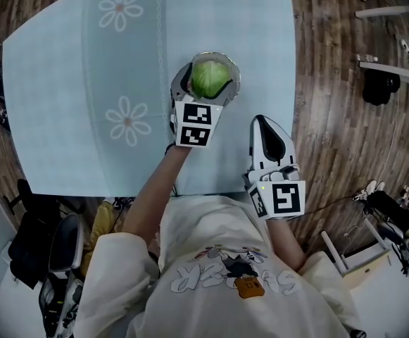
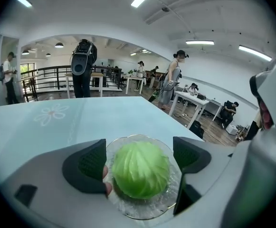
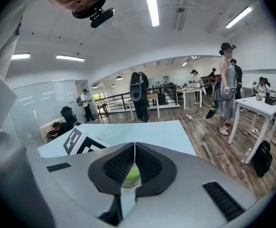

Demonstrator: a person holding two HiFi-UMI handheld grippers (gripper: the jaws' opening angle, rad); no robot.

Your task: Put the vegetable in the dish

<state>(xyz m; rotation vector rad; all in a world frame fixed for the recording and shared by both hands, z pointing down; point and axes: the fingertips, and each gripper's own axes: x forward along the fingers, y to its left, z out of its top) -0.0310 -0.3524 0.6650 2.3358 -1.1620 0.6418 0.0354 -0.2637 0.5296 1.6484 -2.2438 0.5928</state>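
A round green cabbage (image 1: 210, 77) sits in a clear glass dish (image 1: 234, 67) on the pale blue table (image 1: 63, 83), near its right side. My left gripper (image 1: 205, 85) reaches over the dish with one jaw on each side of the cabbage. In the left gripper view the cabbage (image 2: 140, 170) rests in the dish (image 2: 145, 213) between the dark pads (image 2: 88, 167), with a small gap on both sides, so the left gripper (image 2: 140, 156) is open. My right gripper (image 1: 266, 127) hovers by the table's near right corner. Its pads (image 3: 149, 165) meet and it holds nothing.
The tablecloth bears white flower prints (image 1: 127, 120). The table's front edge (image 1: 120, 192) runs close to the person's body. Wooden floor (image 1: 331, 118) lies to the right, with white desks (image 1: 394, 13) and a dark bag (image 1: 380, 86). A chair (image 1: 63, 259) stands at the lower left. Several people (image 2: 83, 68) stand in the background.
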